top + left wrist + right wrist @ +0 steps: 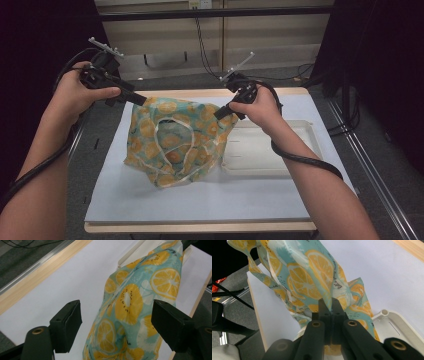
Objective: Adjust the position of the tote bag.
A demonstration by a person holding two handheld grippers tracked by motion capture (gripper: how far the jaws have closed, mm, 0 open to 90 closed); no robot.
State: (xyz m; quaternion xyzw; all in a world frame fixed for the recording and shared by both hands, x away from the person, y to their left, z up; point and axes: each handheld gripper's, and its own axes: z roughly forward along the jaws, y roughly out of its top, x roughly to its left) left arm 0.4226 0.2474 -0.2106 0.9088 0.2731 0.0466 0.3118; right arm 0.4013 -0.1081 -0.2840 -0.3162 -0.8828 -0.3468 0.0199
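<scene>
A teal cloth printed with orange slices hangs bunched over the middle of the table, held up at its top right corner. My right gripper is shut on that corner; in the right gripper view the jaws pinch a fold of the cloth. My left gripper is at the cloth's top left corner. In the left gripper view its jaws stand wide apart, with the cloth hanging between them and neither pad pressing on it.
A white plastic tray lies on the right of the table, partly under the cloth. A pale mat covers the wooden tabletop. Cables trail from both grippers along the person's forearms.
</scene>
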